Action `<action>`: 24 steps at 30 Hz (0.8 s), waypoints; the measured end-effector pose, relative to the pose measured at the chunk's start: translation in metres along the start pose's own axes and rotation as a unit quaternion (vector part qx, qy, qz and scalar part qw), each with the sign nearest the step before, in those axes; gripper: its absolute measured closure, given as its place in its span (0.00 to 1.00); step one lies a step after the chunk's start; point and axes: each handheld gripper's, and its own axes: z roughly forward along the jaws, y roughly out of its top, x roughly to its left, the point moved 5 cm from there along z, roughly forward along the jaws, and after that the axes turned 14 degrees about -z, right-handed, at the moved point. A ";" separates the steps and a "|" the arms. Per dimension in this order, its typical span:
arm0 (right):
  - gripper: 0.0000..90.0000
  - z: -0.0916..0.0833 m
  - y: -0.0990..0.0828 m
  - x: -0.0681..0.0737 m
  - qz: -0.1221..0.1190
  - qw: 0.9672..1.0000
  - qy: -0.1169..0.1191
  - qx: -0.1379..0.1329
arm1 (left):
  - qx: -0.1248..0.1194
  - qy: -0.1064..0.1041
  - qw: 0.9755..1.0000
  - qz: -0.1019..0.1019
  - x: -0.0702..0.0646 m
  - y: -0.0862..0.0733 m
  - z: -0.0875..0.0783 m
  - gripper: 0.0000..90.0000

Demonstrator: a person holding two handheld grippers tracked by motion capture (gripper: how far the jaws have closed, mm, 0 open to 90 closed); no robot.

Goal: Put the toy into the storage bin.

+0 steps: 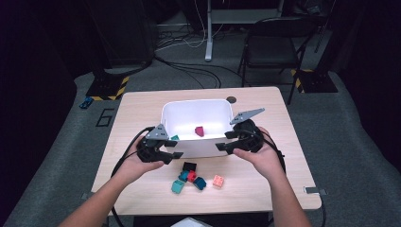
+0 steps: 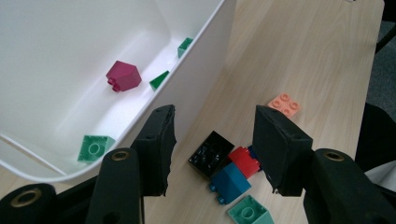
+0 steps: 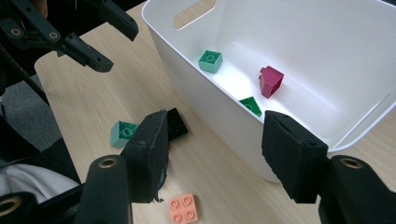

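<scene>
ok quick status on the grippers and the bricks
Left gripper open above black brick. Right gripper open, empty, beside white bin. Nothing in the way.

Bin wall (image 1: pixel 196 147) blocks twelve o'clock of the bricks (image 1: pixel 191 178); bare table (image 1: pixel 265 184) open at three.

Black brick (image 2: pixel 211 154) upside down on table, touching red brick (image 2: pixel 244 160).

My light wooden table (image 1: pixel 142 106) carries a white bin (image 1: pixel 198 147) at its middle. Just in front of the bin lie a black brick (image 1: pixel 189 166), a red brick (image 1: pixel 191 176), two blue bricks (image 1: pixel 199 183), a teal brick (image 1: pixel 178 186) and a peach brick (image 1: pixel 218 180).
</scene>
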 end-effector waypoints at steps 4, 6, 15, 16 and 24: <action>0.45 0.000 0.000 0.000 0.000 1.000 -0.001 0.000 | 0.005 0.000 1.000 -0.007 0.002 -0.013 0.003 0.53; 0.45 0.000 0.000 0.000 0.002 1.000 0.000 0.000 | 0.008 -0.001 1.000 -0.015 0.003 -0.019 0.006 0.53; 0.45 0.001 0.000 0.002 0.006 1.000 0.002 0.005 | 0.018 0.004 0.999 -0.034 0.005 -0.043 0.014 0.50; 0.45 0.001 0.000 0.002 0.006 1.000 0.002 0.005 | 0.017 0.001 0.999 -0.040 0.005 -0.045 0.016 0.50; 0.45 0.001 0.000 0.002 0.004 1.000 0.002 0.003 | 0.016 0.003 0.998 -0.061 0.003 -0.067 0.028 0.47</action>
